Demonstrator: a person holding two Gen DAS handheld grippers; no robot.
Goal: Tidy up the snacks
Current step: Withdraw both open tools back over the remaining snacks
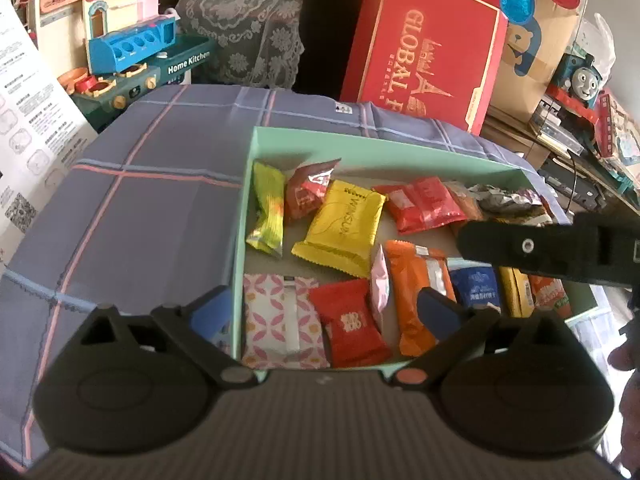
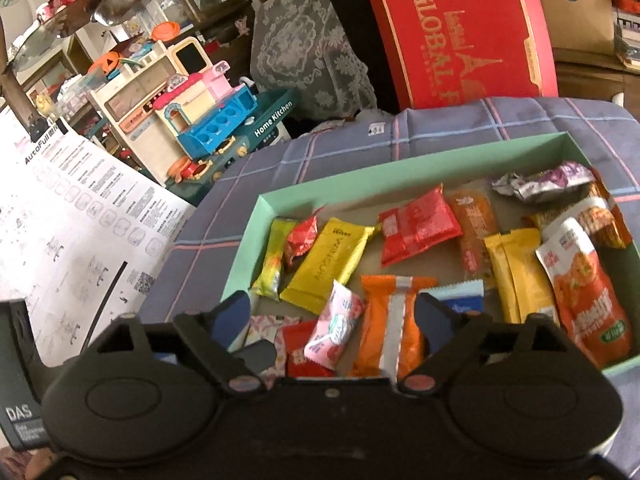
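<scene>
A mint-green box (image 1: 249, 184) (image 2: 360, 178) sits on a blue plaid cloth and holds several wrapped snacks. Among them are a yellow pack (image 1: 340, 228) (image 2: 326, 266), a red pack (image 1: 424, 204) (image 2: 418, 228), an orange bar (image 1: 416, 292) (image 2: 390, 328) and a pink-patterned pack (image 1: 280, 320). My left gripper (image 1: 324, 316) is open and empty over the box's near edge. My right gripper (image 2: 332, 320) is open and empty above the near snacks. The right gripper's black body (image 1: 540, 250) reaches in from the right in the left wrist view.
A red gift box (image 1: 424, 48) (image 2: 460, 32) leans behind the cloth. A toy kitchen (image 1: 132, 52) (image 2: 208, 120) and a white printed sheet (image 1: 28, 120) (image 2: 80, 224) stand at the left. A toy train (image 1: 584, 76) and shelves are at the right.
</scene>
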